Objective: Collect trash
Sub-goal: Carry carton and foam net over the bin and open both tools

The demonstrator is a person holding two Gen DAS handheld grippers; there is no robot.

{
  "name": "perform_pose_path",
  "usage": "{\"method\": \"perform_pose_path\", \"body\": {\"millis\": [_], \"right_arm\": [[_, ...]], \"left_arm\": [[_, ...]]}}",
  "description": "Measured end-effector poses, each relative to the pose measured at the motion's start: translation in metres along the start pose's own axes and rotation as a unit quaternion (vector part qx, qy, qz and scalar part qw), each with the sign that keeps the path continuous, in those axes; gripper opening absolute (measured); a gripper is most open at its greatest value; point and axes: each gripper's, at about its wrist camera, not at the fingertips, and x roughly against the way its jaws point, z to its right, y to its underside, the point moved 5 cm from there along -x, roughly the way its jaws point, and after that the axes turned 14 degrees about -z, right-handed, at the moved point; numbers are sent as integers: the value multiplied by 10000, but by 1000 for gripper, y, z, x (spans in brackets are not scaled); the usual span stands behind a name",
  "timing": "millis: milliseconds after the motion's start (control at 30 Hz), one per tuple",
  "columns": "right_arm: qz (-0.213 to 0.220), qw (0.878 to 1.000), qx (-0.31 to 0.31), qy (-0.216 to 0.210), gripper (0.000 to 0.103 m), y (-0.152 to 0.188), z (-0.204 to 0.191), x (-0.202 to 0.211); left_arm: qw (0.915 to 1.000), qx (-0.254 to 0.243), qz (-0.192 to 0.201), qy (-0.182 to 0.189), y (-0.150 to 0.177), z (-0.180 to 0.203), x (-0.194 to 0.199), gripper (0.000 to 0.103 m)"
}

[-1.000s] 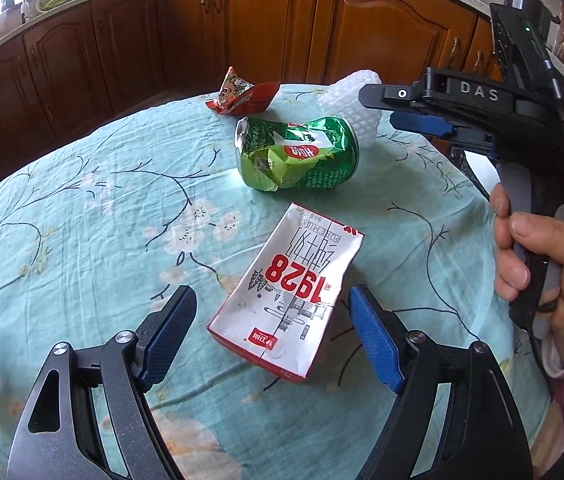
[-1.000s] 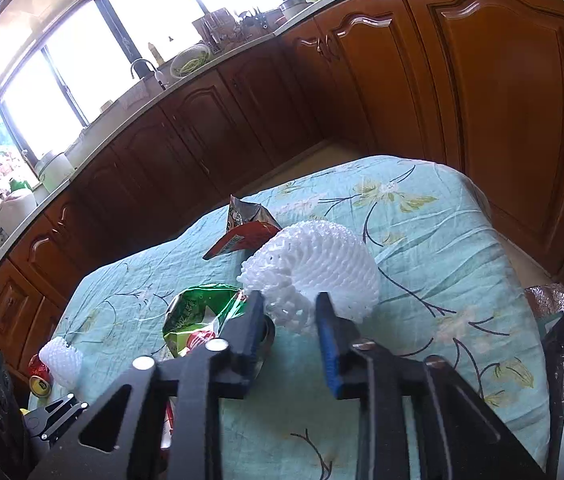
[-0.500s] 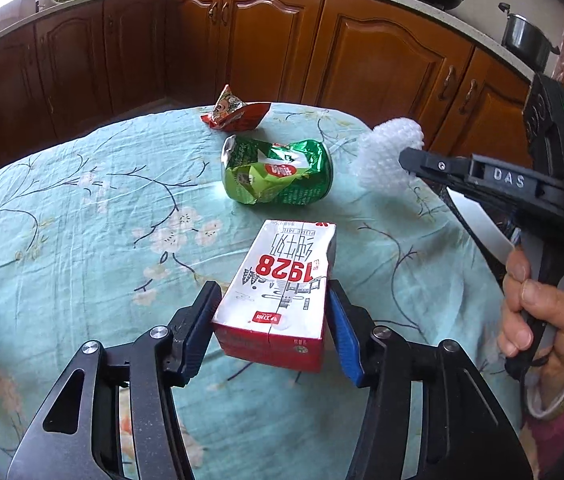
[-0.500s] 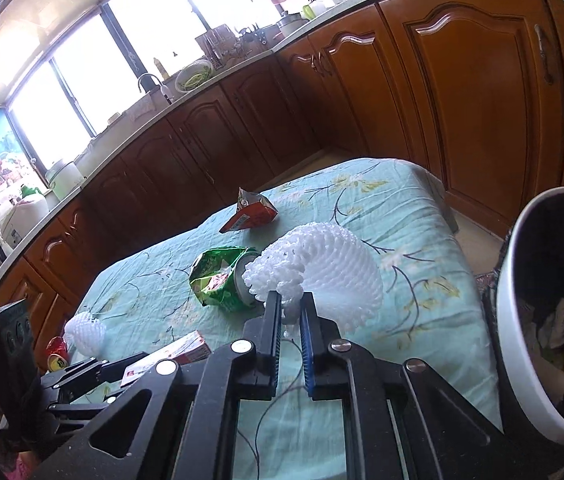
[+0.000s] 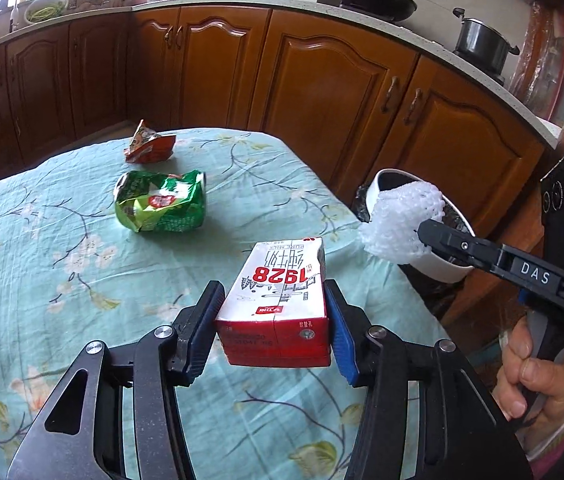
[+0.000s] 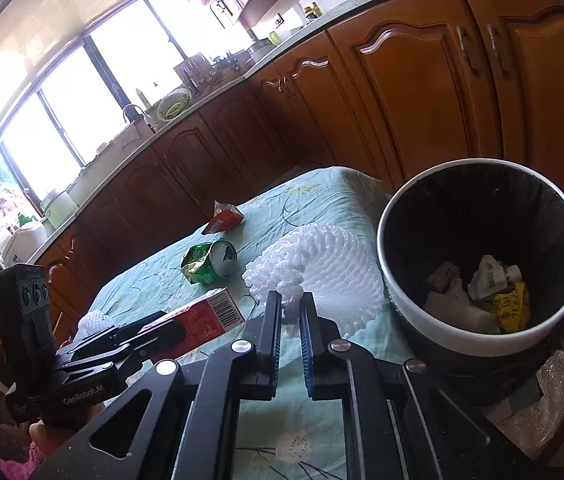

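left tongs (image 5: 274,322) have just closed on the milk carton (image 5: 278,304), now lifted; right tongs (image 6: 290,314), pinching the foam net (image 6: 321,264), have swung beside the bin (image 6: 481,344), so both pieces look ready to drop.

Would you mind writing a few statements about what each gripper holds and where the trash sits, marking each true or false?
1. The left gripper is clamped on the milk carton. True.
2. The right gripper is open with nothing in it. False: it pinches the white foam net.
3. The trash bin already has rubbish inside. True.
4. The crushed green can is in the bin. False: it lies on the tablecloth.
5. The red snack wrapper lies farther from the left gripper than the can. True.
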Motion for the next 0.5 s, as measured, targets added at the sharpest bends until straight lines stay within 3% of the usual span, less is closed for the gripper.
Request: {"method": "perform_pose_path", "body": {"millis": [500], "right_arm": [[276, 9989, -342, 132, 9, 15, 42, 40]], "left_arm": [[9992, -361, 53, 164, -12, 62, -7, 49]]}}
